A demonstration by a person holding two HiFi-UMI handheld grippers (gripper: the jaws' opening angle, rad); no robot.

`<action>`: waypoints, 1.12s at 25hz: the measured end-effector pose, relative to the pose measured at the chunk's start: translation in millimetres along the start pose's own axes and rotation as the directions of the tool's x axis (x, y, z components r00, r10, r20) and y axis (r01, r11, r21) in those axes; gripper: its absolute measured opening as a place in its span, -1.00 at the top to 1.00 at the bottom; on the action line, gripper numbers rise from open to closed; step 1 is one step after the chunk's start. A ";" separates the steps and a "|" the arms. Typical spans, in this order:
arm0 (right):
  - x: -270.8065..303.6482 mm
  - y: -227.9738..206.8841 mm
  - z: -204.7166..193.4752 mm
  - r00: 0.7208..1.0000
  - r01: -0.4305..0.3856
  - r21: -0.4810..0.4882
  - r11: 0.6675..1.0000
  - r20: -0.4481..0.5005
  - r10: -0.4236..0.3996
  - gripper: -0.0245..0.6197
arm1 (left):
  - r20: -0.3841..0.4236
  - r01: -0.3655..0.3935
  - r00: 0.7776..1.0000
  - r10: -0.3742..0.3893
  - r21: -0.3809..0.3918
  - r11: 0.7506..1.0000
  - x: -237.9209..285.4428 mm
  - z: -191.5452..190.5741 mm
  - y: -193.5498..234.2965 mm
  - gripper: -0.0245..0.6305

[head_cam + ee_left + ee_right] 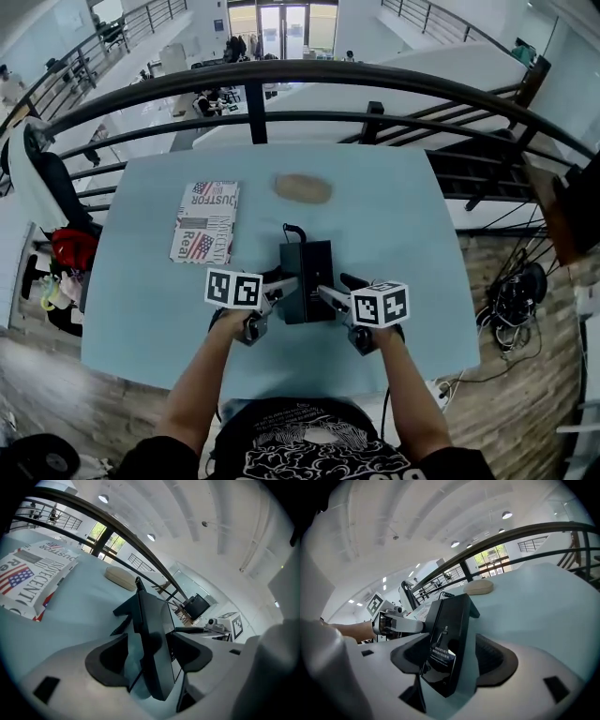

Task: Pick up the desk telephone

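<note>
Black boxy desk telephone (307, 277) sits on pale blue tabletop (403, 216), near its middle, cord end pointing away from the person. Left gripper (150, 657) at the phone's left edge: jaws spread wide, phone edge between them, gap visible beside the pads, no pinch. Right gripper (454, 658) at the right edge: likewise spread, phone between the jaws, not clamped. Flag-printed booklet (206, 222) and tan oval pad (302, 187) lie farther back.
</note>
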State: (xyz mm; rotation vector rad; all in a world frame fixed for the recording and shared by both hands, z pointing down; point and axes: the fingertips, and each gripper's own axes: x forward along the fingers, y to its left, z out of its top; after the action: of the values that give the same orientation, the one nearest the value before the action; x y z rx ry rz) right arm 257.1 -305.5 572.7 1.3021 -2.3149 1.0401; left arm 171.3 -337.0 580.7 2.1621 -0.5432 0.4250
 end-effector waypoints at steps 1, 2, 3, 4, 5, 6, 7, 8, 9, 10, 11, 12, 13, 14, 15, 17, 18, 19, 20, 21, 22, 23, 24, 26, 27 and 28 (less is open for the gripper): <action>3.7 -1.4 -1.5 1.000 -0.015 0.008 1.000 -0.010 0.015 0.06 | -0.010 0.001 1.000 -0.001 0.002 1.000 3.6 -1.8 0.2 0.07; 7.5 -2.5 -2.7 0.999 -0.030 0.018 0.999 -0.018 0.031 0.05 | -0.018 0.001 1.000 -0.001 0.002 1.000 6.8 -3.3 0.7 0.07; 11.1 -3.1 -4.1 0.999 -0.048 0.030 0.998 -0.025 0.048 0.05 | -0.021 0.001 1.000 -0.001 0.000 1.000 9.6 -4.4 1.2 0.07; 14.4 -3.5 -5.7 0.997 -0.064 0.043 0.997 -0.032 0.066 0.04 | -0.022 0.002 1.000 -0.002 -0.005 1.000 11.9 -5.3 1.5 0.08; 17.4 -4.0 -7.1 0.996 -0.079 0.052 0.995 -0.039 0.081 0.04 | -0.021 0.006 1.000 -0.006 -0.013 1.000 13.8 -5.9 1.6 0.07; 20.2 -4.5 -8.1 0.994 -0.092 0.059 0.994 -0.046 0.095 0.04 | -0.022 0.011 1.000 -0.011 -0.022 1.000 15.5 -6.4 1.5 0.08; 22.9 -4.8 -8.8 0.993 -0.105 0.065 0.992 -0.053 0.109 0.04 | -0.025 0.017 1.000 -0.018 -0.031 0.999 17.1 -7.0 1.4 0.07; 25.5 -4.9 -9.6 0.990 -0.119 0.071 0.990 -0.060 0.124 0.04 | -0.028 0.023 0.999 -0.024 -0.040 0.999 18.7 -7.7 1.1 0.08; 27.8 -5.1 -10.8 0.988 -0.132 0.075 0.988 -0.070 0.137 0.04 | -0.028 0.029 0.999 -0.030 -0.050 0.998 20.2 -8.1 0.8 0.08; 29.8 -5.1 -12.3 0.985 -0.144 0.080 0.986 -0.078 0.151 0.04 | -0.025 0.033 0.999 -0.034 -0.059 0.998 21.3 -8.1 0.8 0.08; 31.7 -4.9 -14.0 0.983 -0.157 0.086 0.984 -0.085 0.165 0.04 | -0.018 0.034 0.999 -0.035 -0.067 0.997 21.8 -7.5 1.1 0.08; 33.6 -4.7 -15.6 0.980 -0.171 0.096 0.981 -0.089 0.179 0.04 | -0.008 0.033 0.999 -0.034 -0.074 0.997 21.7 -6.5 1.8 0.08; 35.1 -4.2 -16.7 0.977 -0.184 0.106 0.977 -0.092 0.194 0.04 | 0.000 0.033 0.999 -0.033 -0.080 0.996 21.6 -5.4 2.3 0.08; 36.0 -3.3 -17.2 0.974 -0.195 0.113 0.974 -0.096 0.206 0.04 | 0.006 0.034 0.999 -0.034 -0.085 0.996 21.9 -4.4 2.1 0.08; 36.5 -2.6 -17.1 0.972 -0.202 0.116 0.972 -0.100 0.214 0.04 | 0.011 0.036 0.999 -0.035 -0.088 0.995 22.6 -3.6 1.2 0.08; 37.6 -1.0 -16.4 0.968 -0.214 0.115 0.970 -0.110 0.226 0.04 | 0.020 0.040 0.999 -0.038 -0.094 0.995 24.3 -2.4 -1.4 0.12; 38.3 0.0 -16.5 0.966 -0.220 0.116 0.969 -0.114 0.233 0.04 | 0.023 0.041 0.999 -0.039 -0.097 0.994 25.1 -2.3 -2.4 0.13; 39.1 0.9 -16.6 0.964 -0.225 0.118 0.967 -0.116 0.238 0.05 | 0.025 0.040 0.999 -0.038 -0.097 0.994 25.8 -2.4 -3.0 0.15; 39.8 1.6 -16.6 0.963 -0.229 0.120 0.966 -0.117 0.243 0.05 | 0.024 0.037 0.999 -0.034 -0.094 0.995 26.3 -2.5 -3.3 0.19; 40.1 2.0 -16.3 0.962 -0.232 0.121 0.965 -0.116 0.246 0.07 | 0.024 0.032 0.999 -0.030 -0.091 0.995 26.4 -2.6 -3.3 0.26; 40.2 2.2 -15.9 0.962 -0.233 0.123 0.965 -0.114 0.247 0.07 | 0.026 0.028 0.999 -0.026 -0.091 0.995 26.4 -2.7 -3.4 0.26; 40.1 2.0 -15.7 0.962 -0.234 0.125 0.964 -0.113 0.248 0.08 | 0.030 0.026 0.999 -0.023 -0.094 0.995 26.2 -2.7 -3.5 0.27; 40.0 1.7 -15.6 0.962 -0.234 0.127 0.964 -0.113 0.248 0.08 | 0.036 0.024 0.999 -0.020 -0.099 0.995 26.0 -2.5 -3.5 0.28; 40.4 1.4 -15.0 0.963 -0.232 0.135 0.963 -0.108 0.247 0.10 | 0.054 0.016 0.999 -0.010 -0.111 0.994 25.3 -2.0 -3.1 0.29; 40.6 1.5 -14.8 0.964 -0.230 0.139 0.963 -0.105 0.245 0.10 | 0.064 0.009 0.998 -0.002 -0.117 0.993 25.0 -1.8 -2.9 0.30; 40.8 1.6 -14.6 0.964 -0.228 0.143 0.963 -0.103 0.244 0.10 | 0.072 0.002 0.997 0.007 -0.121 0.993 24.8 -1.6 -2.8 0.30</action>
State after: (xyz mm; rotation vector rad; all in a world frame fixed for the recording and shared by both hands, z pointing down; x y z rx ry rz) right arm 231.9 -319.9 604.9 0.9907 -2.3870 1.3255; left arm 193.6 -339.9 591.6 2.0670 -0.5973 0.3081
